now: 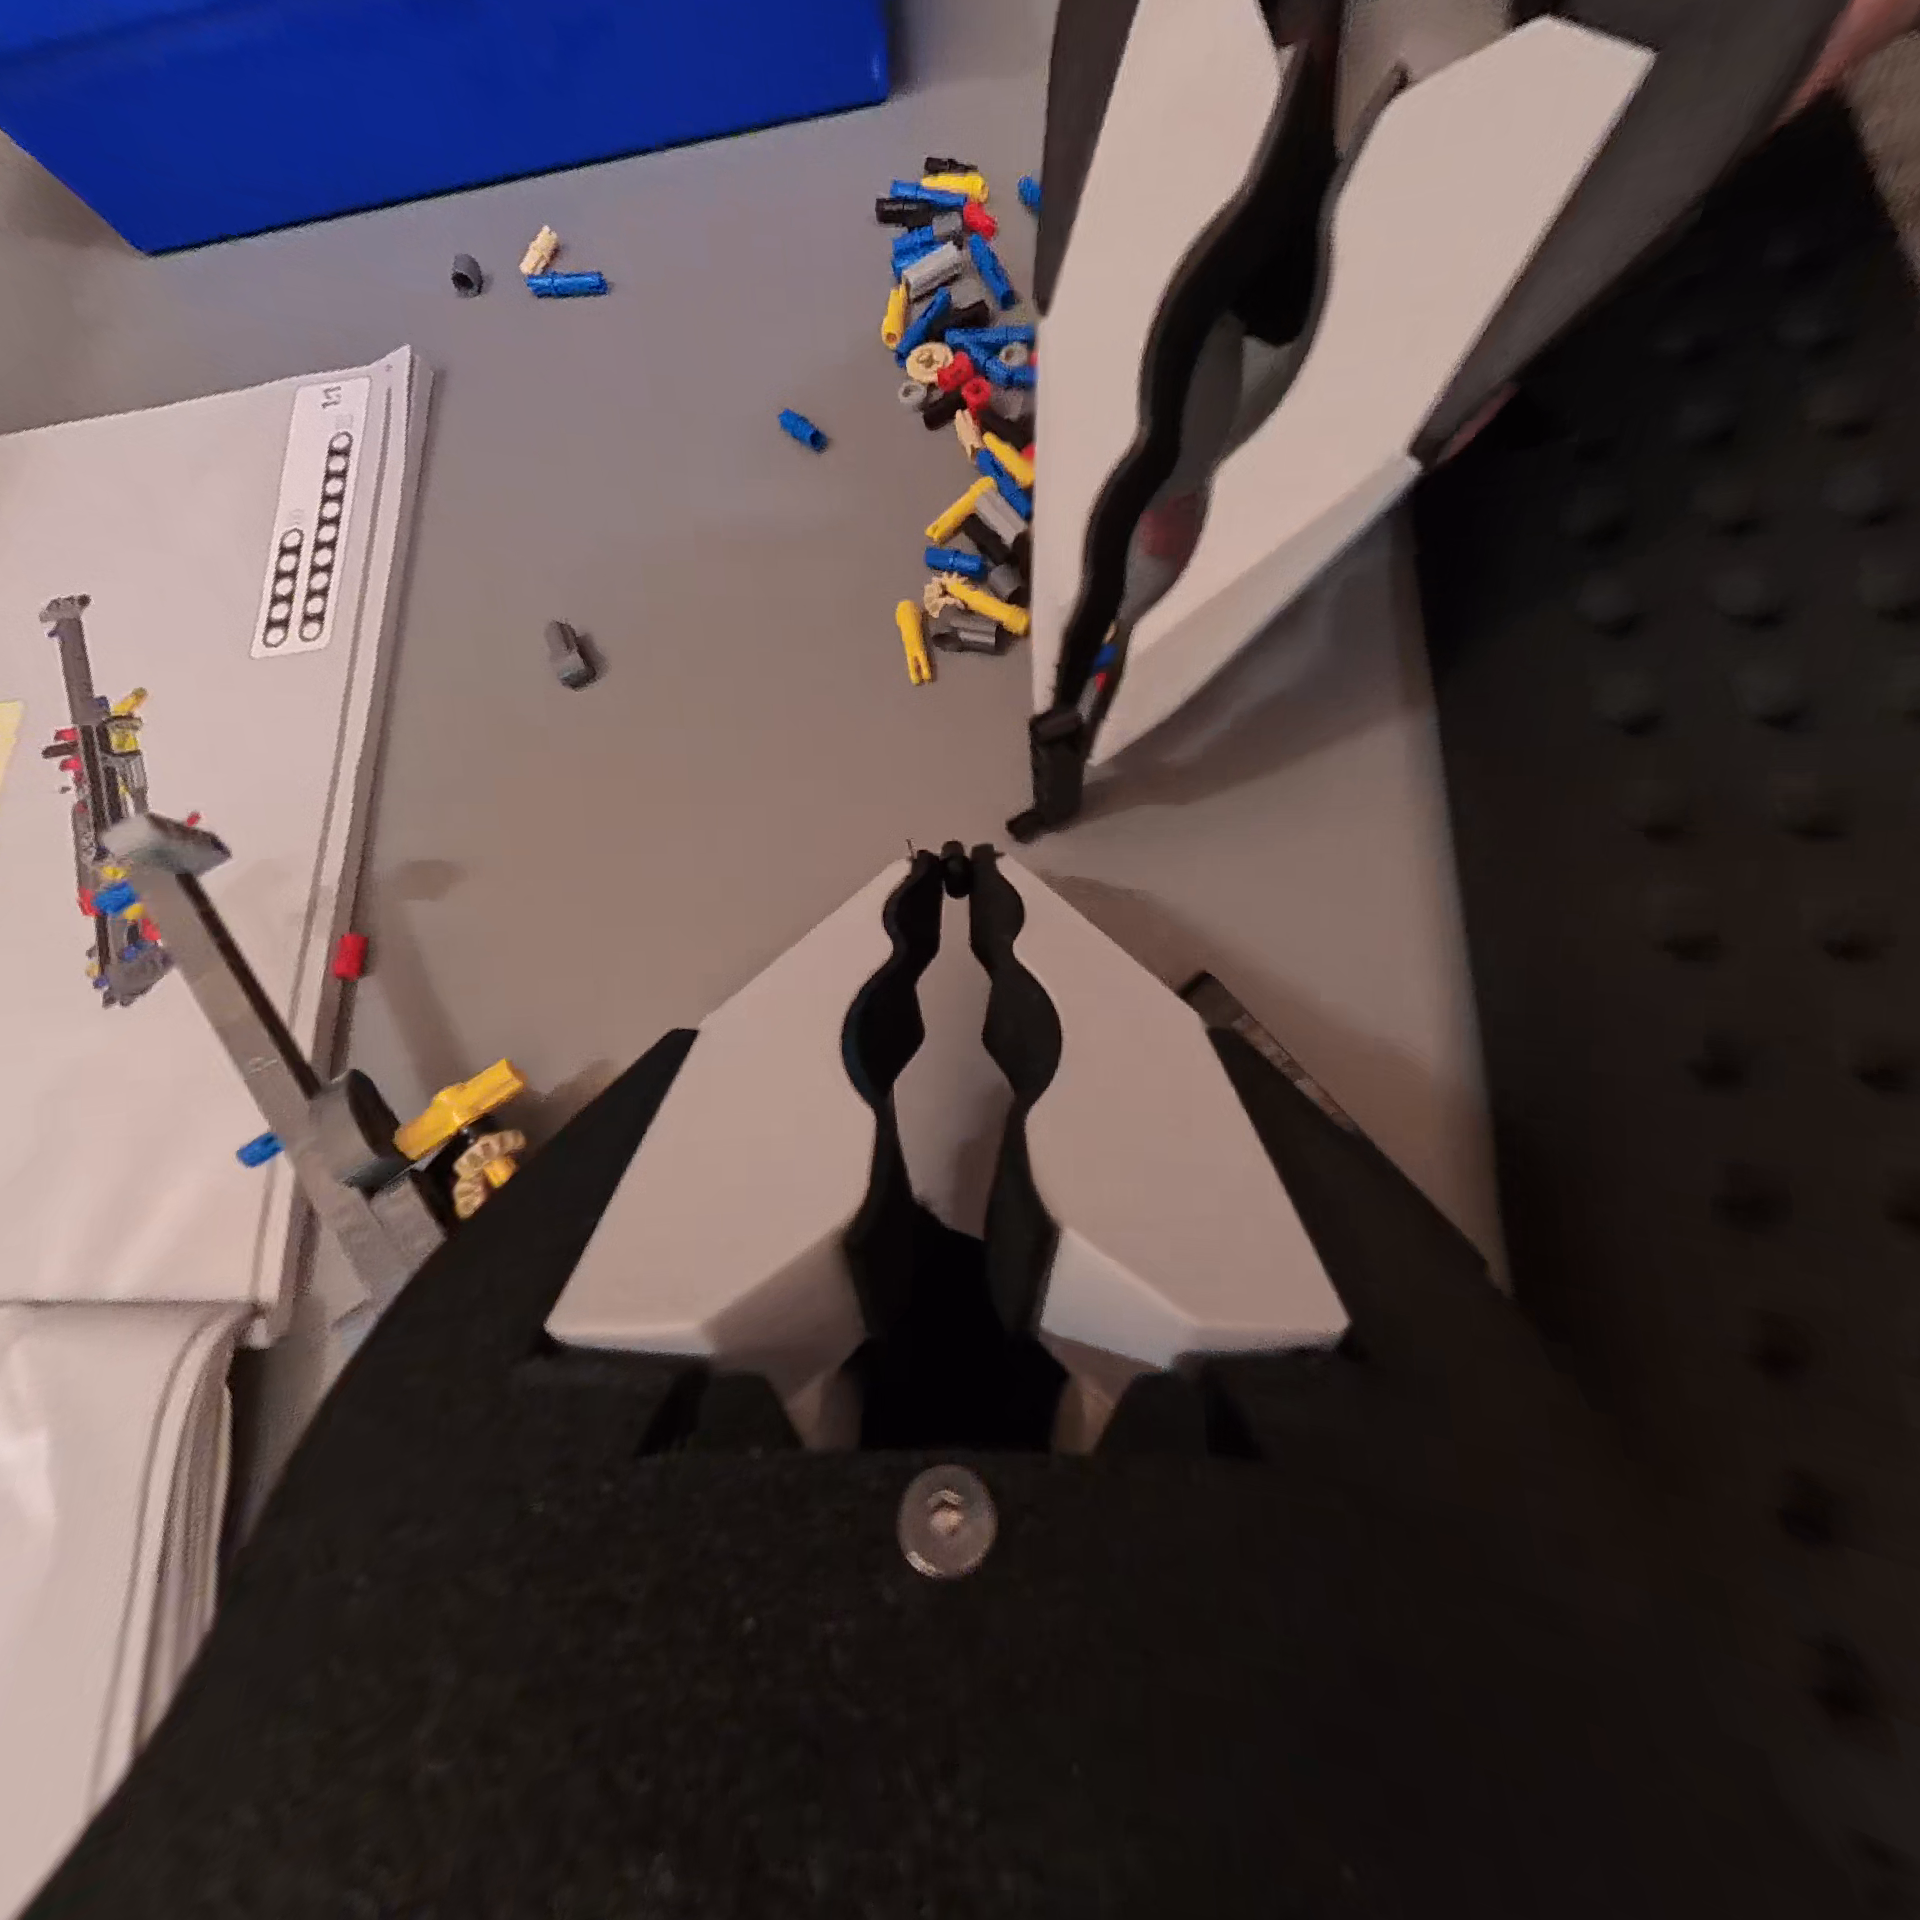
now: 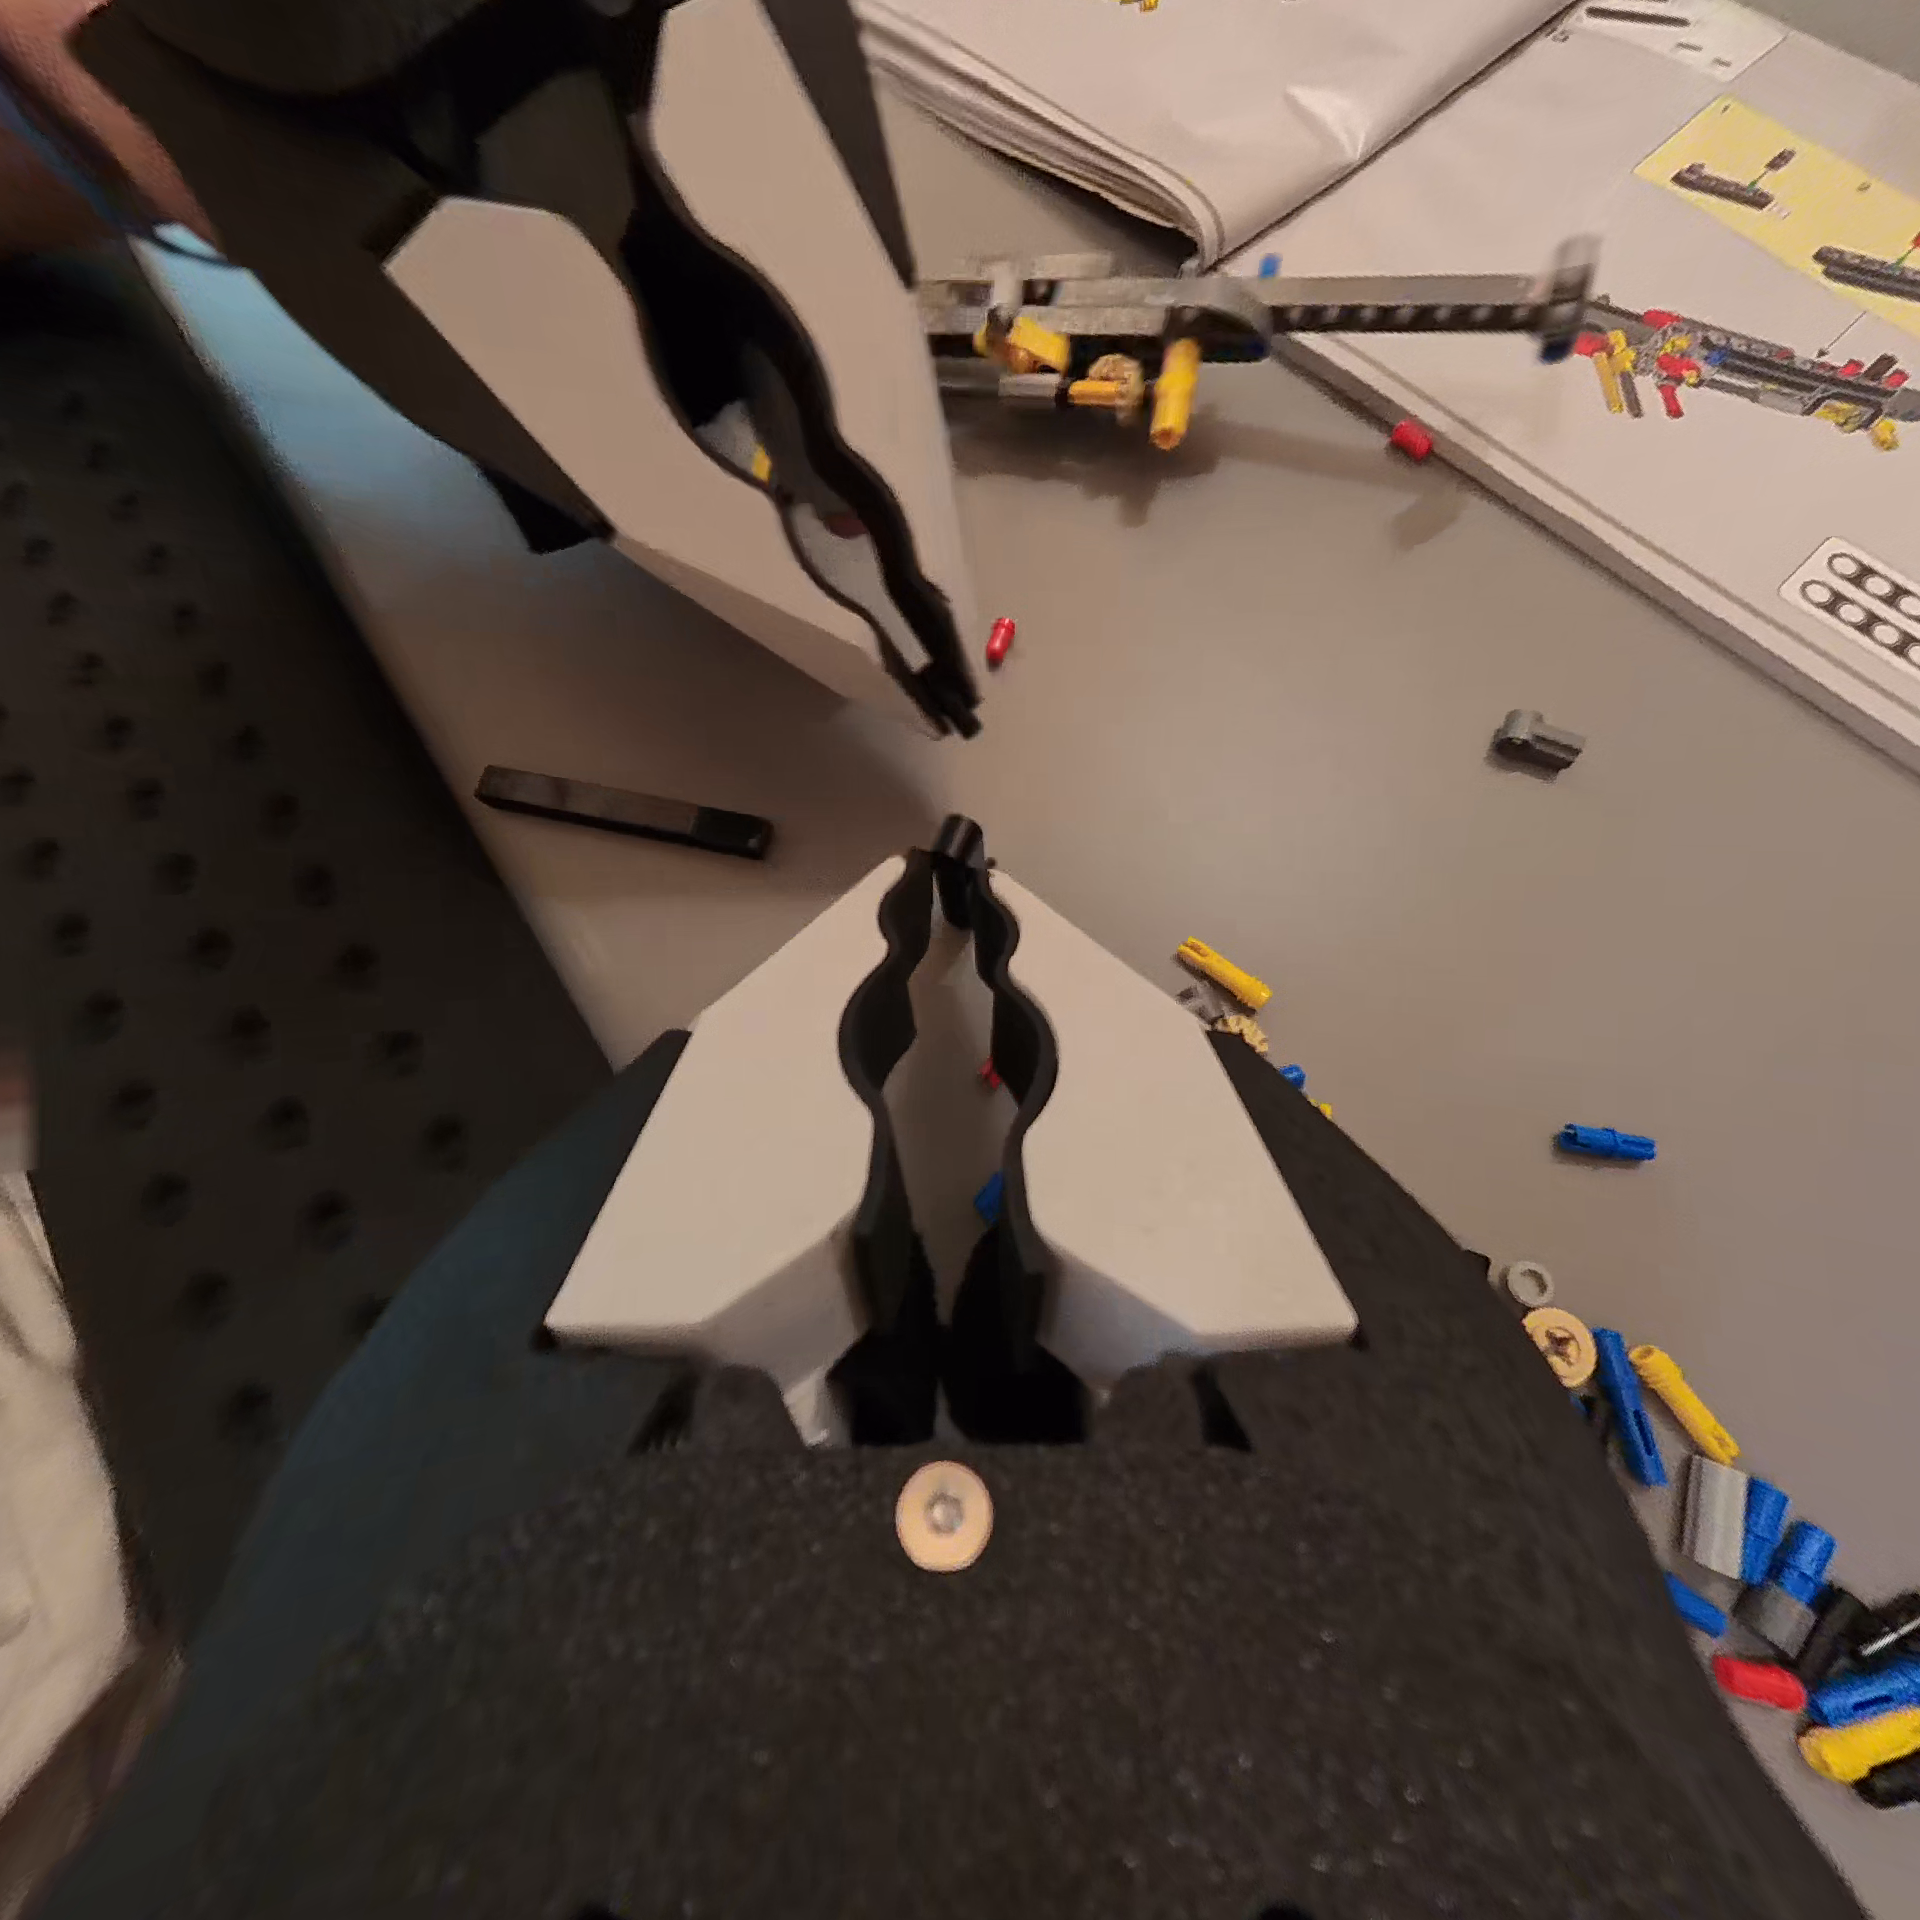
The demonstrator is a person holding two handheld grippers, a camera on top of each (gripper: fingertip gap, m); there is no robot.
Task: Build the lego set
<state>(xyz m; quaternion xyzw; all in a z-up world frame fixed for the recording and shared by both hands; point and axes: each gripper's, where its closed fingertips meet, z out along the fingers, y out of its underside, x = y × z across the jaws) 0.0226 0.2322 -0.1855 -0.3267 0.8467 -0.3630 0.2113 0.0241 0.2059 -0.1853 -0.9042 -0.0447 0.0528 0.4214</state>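
While two grippers meet tip to tip, one black pin (image 2: 956, 837) is pinched by the right gripper (image 2: 951, 868) and another (image 1: 952, 868) by the left gripper (image 1: 952, 860).

So both grippers meet tip to tip over the table (image 1: 675, 582): the left gripper (image 1: 953, 860) has a small peg (image 1: 953, 871) pinched at its tips, and the right gripper (image 2: 954, 862) has its own peg (image 2: 956, 836) the same way, the two tips just apart. In the left wrist view, the pile of loose pieces (image 1: 966, 416) sits ahead, partly behind the right gripper. The instruction booklet (image 1: 187, 727) lies off to the left, with the half-built model (image 1: 301, 1070) resting across its near edge and onto the table. A box (image 1: 416, 94) sits at the far left corner. In the right wrist view a flat beam (image 2: 623, 812) lies on the table near its left edge.
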